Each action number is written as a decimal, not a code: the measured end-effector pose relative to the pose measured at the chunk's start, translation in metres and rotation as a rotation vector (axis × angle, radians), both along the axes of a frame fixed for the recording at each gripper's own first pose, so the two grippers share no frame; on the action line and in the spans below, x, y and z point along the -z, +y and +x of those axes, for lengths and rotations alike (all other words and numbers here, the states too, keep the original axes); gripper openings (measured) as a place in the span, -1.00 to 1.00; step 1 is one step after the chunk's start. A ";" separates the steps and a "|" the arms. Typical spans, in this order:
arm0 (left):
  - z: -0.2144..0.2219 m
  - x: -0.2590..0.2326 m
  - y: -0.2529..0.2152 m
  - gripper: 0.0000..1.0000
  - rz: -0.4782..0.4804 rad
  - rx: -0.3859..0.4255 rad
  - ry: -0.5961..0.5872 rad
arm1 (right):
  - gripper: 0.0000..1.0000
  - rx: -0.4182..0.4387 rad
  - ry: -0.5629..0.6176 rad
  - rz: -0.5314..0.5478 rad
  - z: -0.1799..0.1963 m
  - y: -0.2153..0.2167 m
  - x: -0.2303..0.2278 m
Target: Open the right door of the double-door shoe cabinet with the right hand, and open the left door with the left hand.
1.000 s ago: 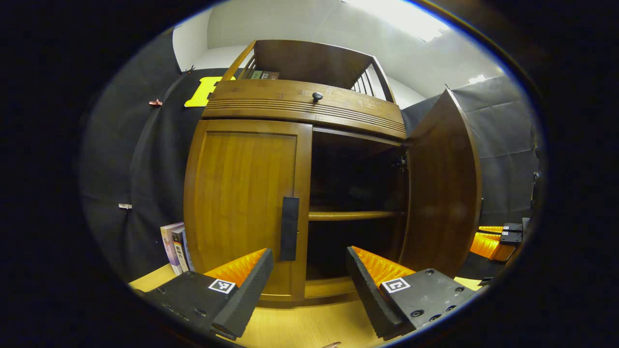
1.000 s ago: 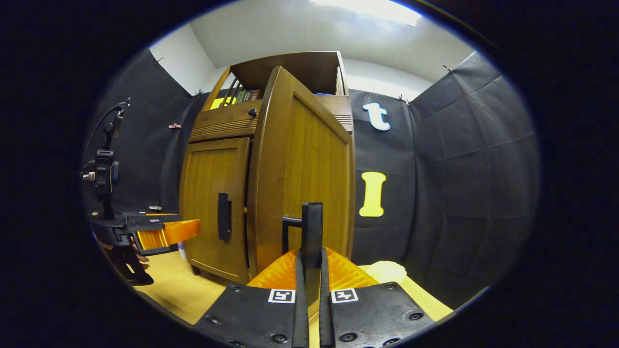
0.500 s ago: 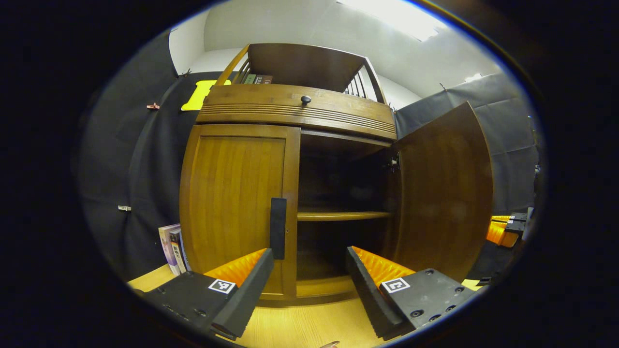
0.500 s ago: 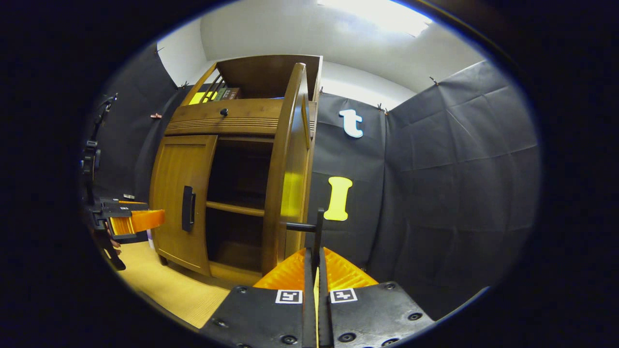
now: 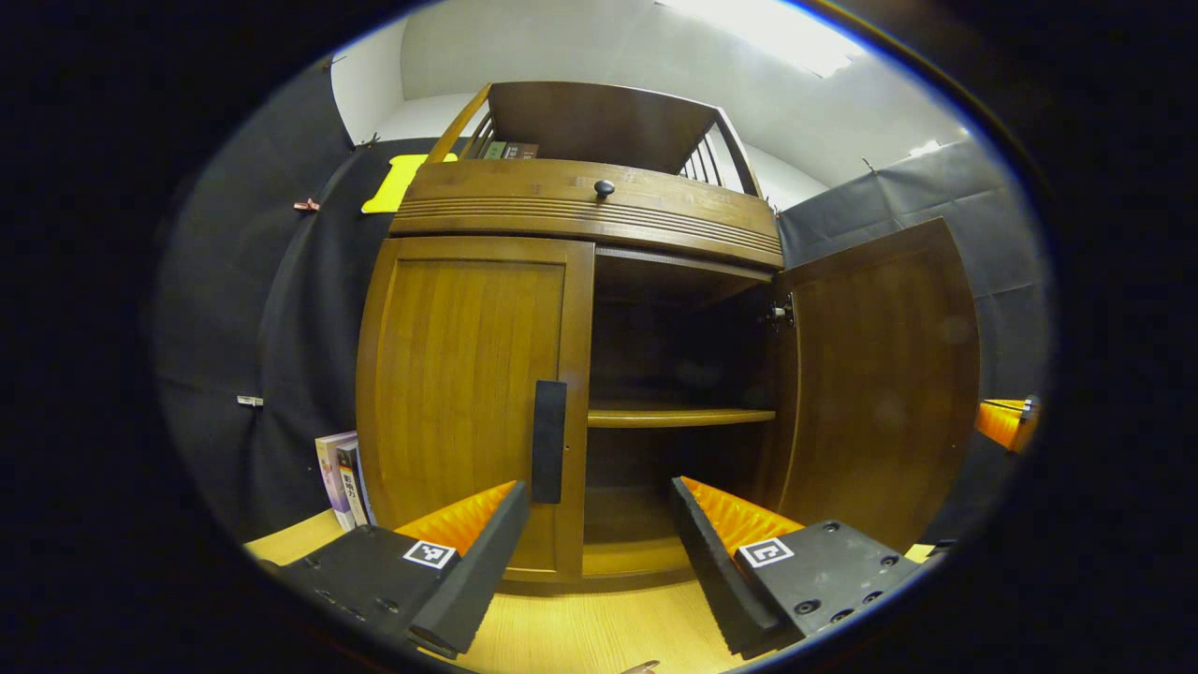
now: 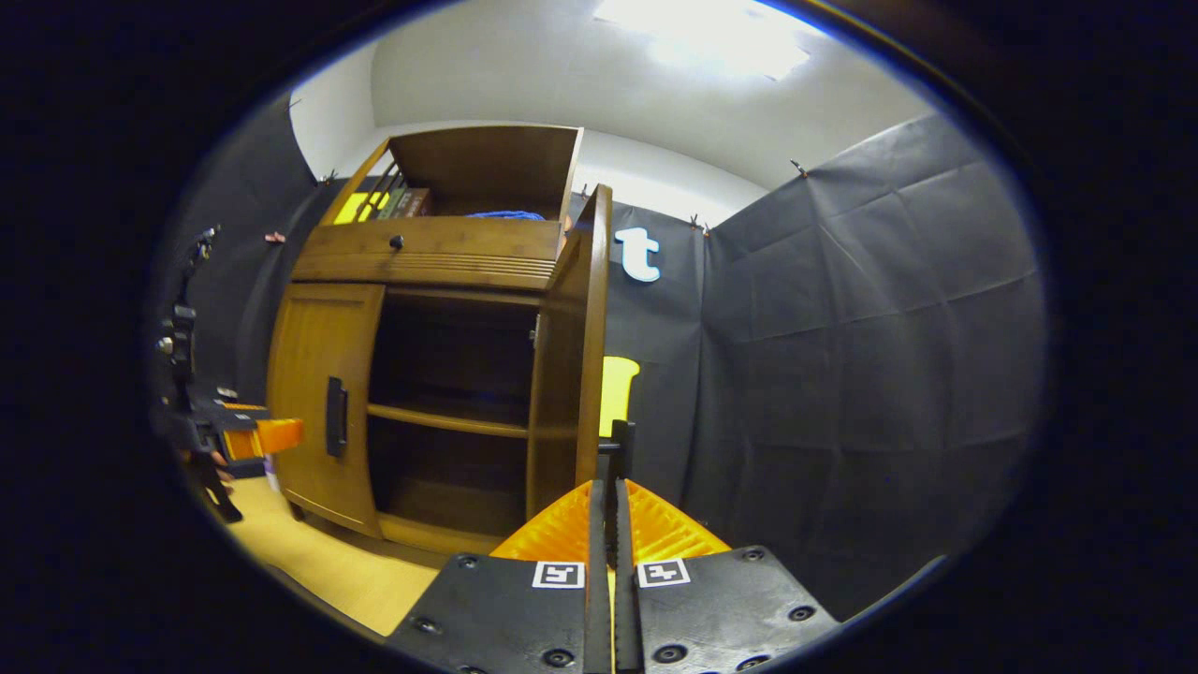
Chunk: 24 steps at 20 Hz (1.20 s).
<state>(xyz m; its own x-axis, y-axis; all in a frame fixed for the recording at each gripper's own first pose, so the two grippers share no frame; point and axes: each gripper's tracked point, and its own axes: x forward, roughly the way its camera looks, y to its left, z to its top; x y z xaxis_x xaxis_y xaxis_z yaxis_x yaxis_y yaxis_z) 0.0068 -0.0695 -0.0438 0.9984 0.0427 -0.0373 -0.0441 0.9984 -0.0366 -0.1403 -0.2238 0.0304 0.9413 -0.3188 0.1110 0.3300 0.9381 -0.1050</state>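
The right door (image 6: pixel 573 356) is swung wide, its handle (image 6: pixel 620 449) pinched by the right gripper (image 6: pixel 613 524). Ahead of the spread left gripper (image 5: pixel 599 534), the left door (image 5: pixel 468 393) stays closed, its handle (image 5: pixel 547 454) framed for grasping.

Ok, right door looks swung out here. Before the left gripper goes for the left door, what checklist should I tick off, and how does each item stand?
1. Right door open wide: ok, its inner face shows and the shelf inside is exposed.
2. Right gripper shut on the right door's handle: ok, both fingers press on the bar.
3. Left door closed: ok, flush with the cabinet front.
4. Left door's handle free to grasp: ok, nothing is in front of it.
5. Left gripper open: ok, fingers spread, holding nothing.
6. Left gripper lined up with that handle: not ok, the handle sits above its left finger, not between the two.
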 end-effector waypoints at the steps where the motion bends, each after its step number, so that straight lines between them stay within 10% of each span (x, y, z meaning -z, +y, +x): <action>1: 0.000 0.001 0.002 0.88 -0.001 -0.006 0.001 | -0.88 -0.008 -0.007 -0.002 -0.001 0.004 -0.003; 6: 0.005 0.005 0.017 0.88 0.014 -0.038 0.010 | -0.86 -0.175 -0.016 0.013 0.011 0.059 0.001; 13: 0.031 0.001 0.041 0.84 0.054 -0.070 -0.010 | 0.93 -0.324 -0.035 0.136 0.039 0.101 0.004; 24: 0.116 0.012 0.054 0.87 0.095 -0.082 -0.095 | 0.94 -0.357 -0.072 0.071 0.081 0.109 0.011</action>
